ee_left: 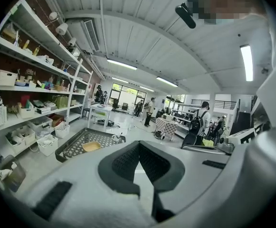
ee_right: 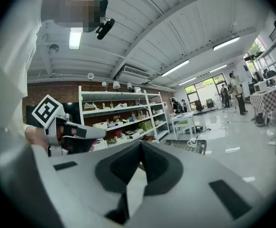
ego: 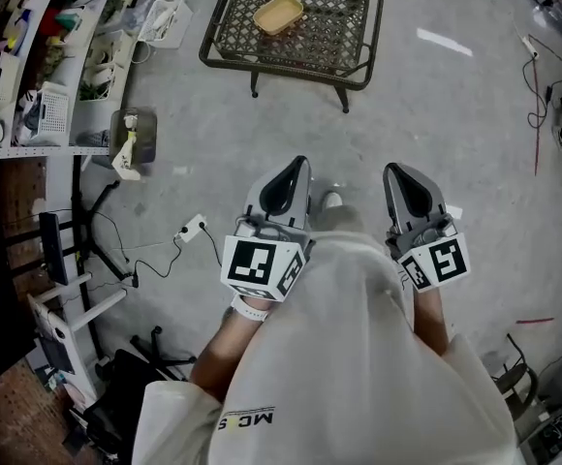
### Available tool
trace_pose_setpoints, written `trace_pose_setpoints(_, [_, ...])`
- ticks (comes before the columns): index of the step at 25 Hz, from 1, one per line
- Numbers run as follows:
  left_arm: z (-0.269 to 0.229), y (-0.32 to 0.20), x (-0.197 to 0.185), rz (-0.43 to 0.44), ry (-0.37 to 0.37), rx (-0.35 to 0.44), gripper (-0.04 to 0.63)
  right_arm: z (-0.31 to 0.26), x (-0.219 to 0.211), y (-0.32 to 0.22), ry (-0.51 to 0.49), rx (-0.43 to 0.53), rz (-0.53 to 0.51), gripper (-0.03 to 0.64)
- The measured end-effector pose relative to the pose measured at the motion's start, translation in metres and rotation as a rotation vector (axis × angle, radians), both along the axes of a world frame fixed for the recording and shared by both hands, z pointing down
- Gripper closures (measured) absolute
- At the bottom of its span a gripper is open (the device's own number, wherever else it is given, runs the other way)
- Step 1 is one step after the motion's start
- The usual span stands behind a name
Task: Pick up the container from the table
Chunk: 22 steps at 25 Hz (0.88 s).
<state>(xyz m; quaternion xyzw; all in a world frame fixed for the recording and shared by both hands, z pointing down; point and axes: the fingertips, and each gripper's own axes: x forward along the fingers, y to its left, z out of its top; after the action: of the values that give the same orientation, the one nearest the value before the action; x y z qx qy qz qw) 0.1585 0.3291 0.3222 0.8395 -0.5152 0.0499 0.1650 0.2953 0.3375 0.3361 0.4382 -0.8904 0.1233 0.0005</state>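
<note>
A shallow tan container (ego: 278,14) lies on a black metal mesh table (ego: 291,66) far ahead of me. It also shows small in the left gripper view as the container (ee_left: 91,147) on the table (ee_left: 66,148). My left gripper (ego: 298,163) and right gripper (ego: 392,170) are held close to the person's body, well short of the table, both pointing toward it. Each is shut with nothing between its jaws, which meet at the tips in the left gripper view (ee_left: 139,142) and the right gripper view (ee_right: 141,141). The left gripper (ee_right: 76,132) also appears in the right gripper view.
Shelving (ego: 29,56) loaded with bins lines the left side. A power strip with a cable (ego: 192,228) and a black stand (ego: 87,231) sit on the concrete floor at the left. A white mug (ee_left: 116,137) stands on the table. People (ee_left: 202,122) stand far off.
</note>
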Motion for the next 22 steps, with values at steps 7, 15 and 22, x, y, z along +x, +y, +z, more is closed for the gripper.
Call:
trace_pose_setpoints(7, [0.006,-0.031,-0.011,-0.032,0.005,-0.01,0.582,0.005,-0.021,-0.039,0.028,0.004,-0.09,0.599])
trace_pose_setpoints(15, [0.01,-0.118,-0.06,-0.07,0.036,-0.009,0.581,0.013,-0.075,-0.125,0.039,-0.019,-0.128,0.599])
trace_pose_setpoints(22, [0.007,-0.214,-0.132,-0.078,0.062,-0.025,0.581,0.001,-0.148,-0.233,0.063,-0.012,-0.122,0.598])
